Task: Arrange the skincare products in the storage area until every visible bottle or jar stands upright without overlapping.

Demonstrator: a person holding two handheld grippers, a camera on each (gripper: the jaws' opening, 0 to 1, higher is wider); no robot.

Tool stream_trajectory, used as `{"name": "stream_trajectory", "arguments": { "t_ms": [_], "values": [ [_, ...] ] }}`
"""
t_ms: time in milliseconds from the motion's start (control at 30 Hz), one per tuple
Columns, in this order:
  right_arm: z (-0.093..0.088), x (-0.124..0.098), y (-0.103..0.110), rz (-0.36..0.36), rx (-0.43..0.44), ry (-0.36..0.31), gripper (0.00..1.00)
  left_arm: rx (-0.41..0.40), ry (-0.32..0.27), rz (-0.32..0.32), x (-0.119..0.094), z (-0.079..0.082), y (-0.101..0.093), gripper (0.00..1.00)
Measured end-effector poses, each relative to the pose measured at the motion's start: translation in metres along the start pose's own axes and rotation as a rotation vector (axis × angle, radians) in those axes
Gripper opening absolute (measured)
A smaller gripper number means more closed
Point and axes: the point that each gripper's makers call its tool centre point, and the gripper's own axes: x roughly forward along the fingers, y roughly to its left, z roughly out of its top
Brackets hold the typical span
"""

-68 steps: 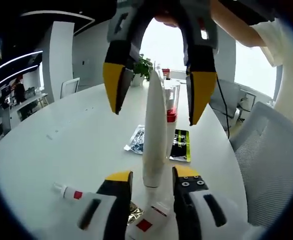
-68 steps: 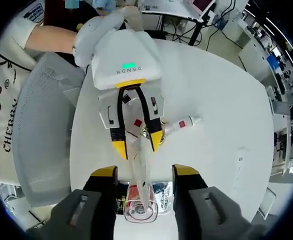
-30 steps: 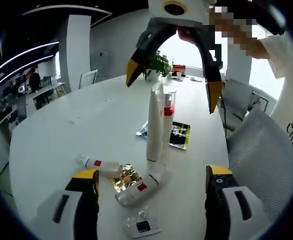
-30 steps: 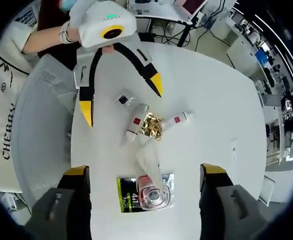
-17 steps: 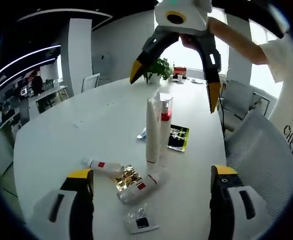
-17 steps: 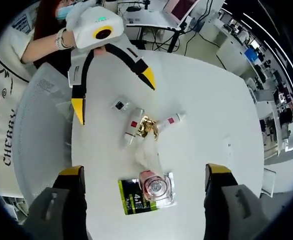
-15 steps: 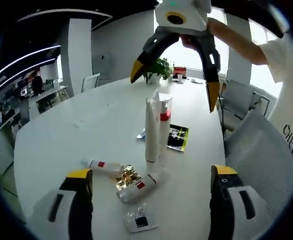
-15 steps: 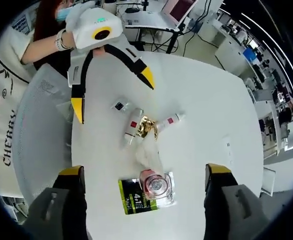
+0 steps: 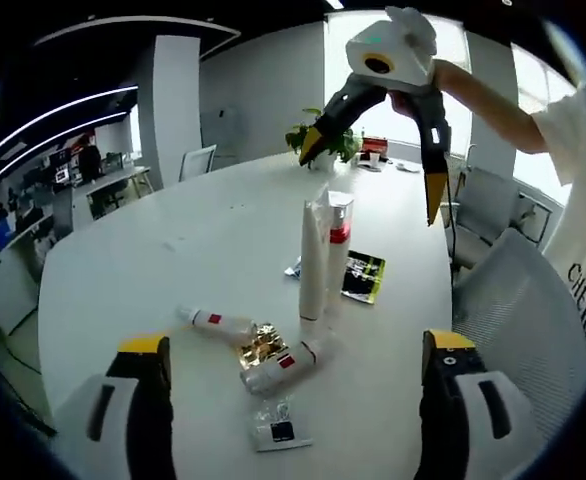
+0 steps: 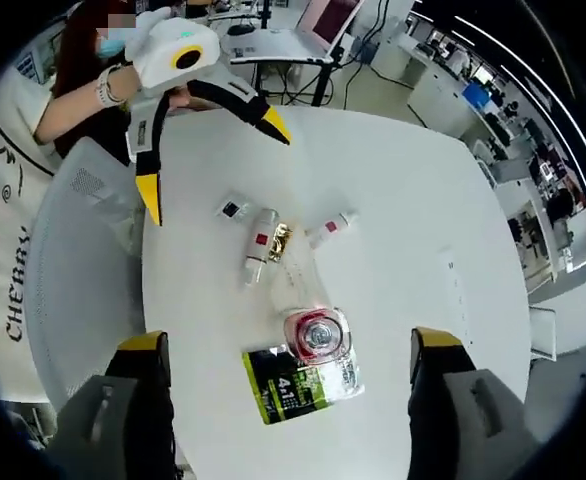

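Observation:
A tall white tube [image 9: 310,260] stands upright on the white table [image 9: 203,230], touching or nearly touching a clear bottle with a red cap [image 9: 339,245] behind it. Two small white tubes [image 9: 216,321] [image 9: 283,362] lie flat beside a gold foil wrapper [image 9: 261,343]. My left gripper [image 9: 295,343] is open wide, well back from them. My right gripper [image 9: 373,172] hangs open high above. From above, the bottle [image 10: 318,335] and the tall tube [image 10: 295,270] sit below my right gripper [image 10: 291,342]; the left gripper [image 10: 213,165] is open at the table's edge.
A black-green sachet [image 9: 361,276] lies behind the bottle and a small clear sachet [image 9: 276,432] lies near me. A mesh office chair [image 9: 518,320] stands at the table's right edge, with a person's arm [image 9: 493,100] above it. A potted plant [image 9: 341,145] stands at the far end.
Both grippers, close around the tall tube 2.3 s ago, have opened wide and drawn away, the right one upward. The tall tube stays standing by the bottle.

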Motion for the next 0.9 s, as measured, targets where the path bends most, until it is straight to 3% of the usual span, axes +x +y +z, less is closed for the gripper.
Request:
{"name": "stream_trajectory", "arguments": {
  "t_ms": [33, 300, 633, 800, 900],
  "values": [
    [-0.003, 0.000, 0.000, -0.003, 0.004, 0.000, 0.99, 0.000, 0.006, 0.003, -0.004, -0.003, 0.007, 0.99],
    [-0.017, -0.005, 0.009, -0.035, 0.087, -0.056, 1.00, -0.034, -0.014, 0.039, -0.004, 0.002, 0.006, 0.99],
    [-0.030, -0.006, 0.018, -0.086, 0.163, -0.120, 1.00, -0.056, -0.027, 0.081, -0.023, 0.002, 0.010, 0.99],
    [-0.035, -0.007, 0.017, -0.139, 0.215, -0.153, 1.00, -0.070, -0.036, 0.089, -0.030, 0.002, 0.009, 0.99],
    [-0.041, -0.006, 0.017, -0.132, 0.234, -0.154, 1.00, -0.078, -0.034, 0.081, -0.031, 0.001, 0.007, 0.99]
  ]
}}
